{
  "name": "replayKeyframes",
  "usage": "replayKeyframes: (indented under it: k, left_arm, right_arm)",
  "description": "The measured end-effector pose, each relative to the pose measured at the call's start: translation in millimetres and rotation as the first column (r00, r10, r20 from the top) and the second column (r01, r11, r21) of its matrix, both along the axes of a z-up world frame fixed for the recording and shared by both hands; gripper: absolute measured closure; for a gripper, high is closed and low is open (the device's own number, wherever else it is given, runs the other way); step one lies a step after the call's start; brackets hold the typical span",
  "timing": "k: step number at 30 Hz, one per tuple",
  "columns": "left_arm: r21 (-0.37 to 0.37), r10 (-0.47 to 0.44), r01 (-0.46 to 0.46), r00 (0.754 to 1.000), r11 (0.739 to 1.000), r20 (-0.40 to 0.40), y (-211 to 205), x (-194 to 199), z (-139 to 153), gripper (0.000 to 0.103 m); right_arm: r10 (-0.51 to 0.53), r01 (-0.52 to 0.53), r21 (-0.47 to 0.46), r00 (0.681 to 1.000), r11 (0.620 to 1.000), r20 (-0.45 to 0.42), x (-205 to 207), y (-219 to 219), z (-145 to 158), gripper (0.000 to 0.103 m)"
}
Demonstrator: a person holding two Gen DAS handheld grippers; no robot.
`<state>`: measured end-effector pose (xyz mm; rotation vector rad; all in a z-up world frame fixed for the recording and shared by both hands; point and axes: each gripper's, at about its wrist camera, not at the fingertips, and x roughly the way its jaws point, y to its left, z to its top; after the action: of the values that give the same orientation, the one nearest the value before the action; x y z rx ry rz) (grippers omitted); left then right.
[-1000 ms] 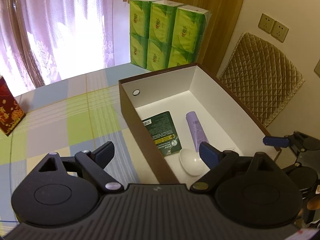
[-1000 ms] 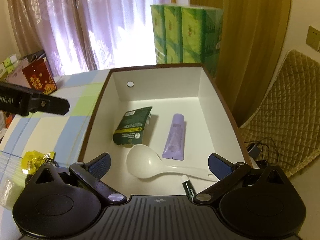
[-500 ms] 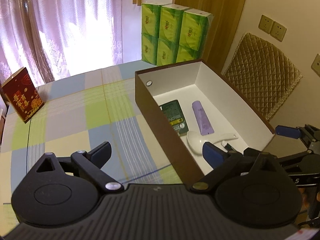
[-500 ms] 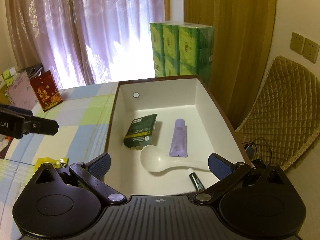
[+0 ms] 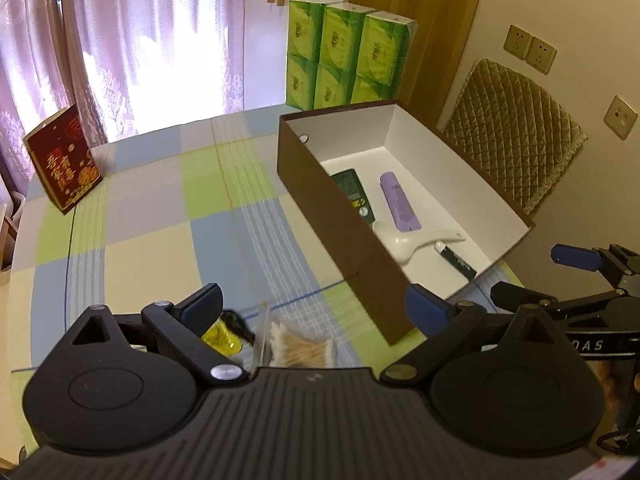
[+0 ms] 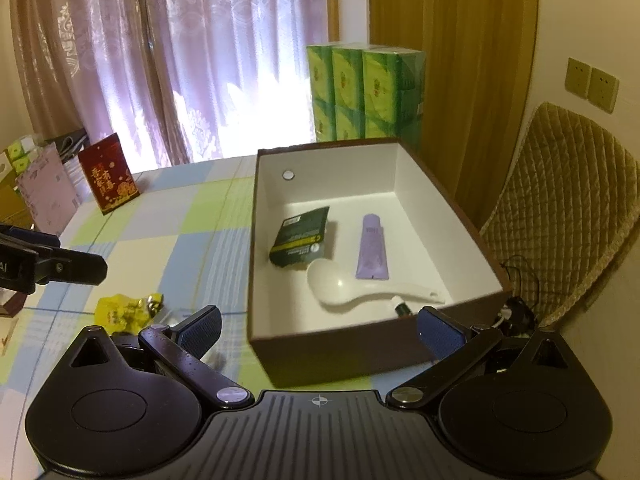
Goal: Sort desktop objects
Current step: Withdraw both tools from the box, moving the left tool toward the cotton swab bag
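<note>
My left tongs (image 5: 314, 304) wide, empty, ribbed blue pads, my right tongs (image 6: 320, 330) wide, empty, crinkly yellow packet (image 6: 120, 312) near left, card box (image 5: 340, 216) right, glossy spoon (image 6: 344, 290), lilac tube (image 6: 373, 248) inside, checked cloth (image 5: 160, 216)

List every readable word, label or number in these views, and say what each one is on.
"DAS": right gripper's body, start cut off.
"AI": left gripper's body, start cut off.
Red gift bag: gold Chinese characters, too blurred to read.
Dark green packet, purple tube, green tissue packs, yellow packet: print too small.
</note>
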<state>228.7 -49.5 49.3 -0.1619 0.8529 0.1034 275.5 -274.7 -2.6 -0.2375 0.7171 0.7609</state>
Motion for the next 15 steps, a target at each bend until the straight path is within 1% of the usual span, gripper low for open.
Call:
replayKeyframes:
  k: [6,11,15]
  left_arm:
    - [-0.006,0.008,-0.008,1.0,1.0,-0.005,7,-24,-3,0.007]
    - [-0.01,0.001,-0.001,1.0,1.0,-0.013,11,-45,-9,0.007]
    - [-0.019,0.016,-0.016,0.999,1.0,-0.03,18,-59,-18,0.007]
  right_arm:
    - [-0.007,0.007,-0.009,1.0,1.0,-0.008,-18,-1,-3,0.002]
    - [0.01,-0.01,-0.003,0.998,1.0,-0.062,-31,0,-8,0.002]
    - [0.022,-0.021,0.003,0.995,1.0,-0.094,-39,4,-13,0.002]
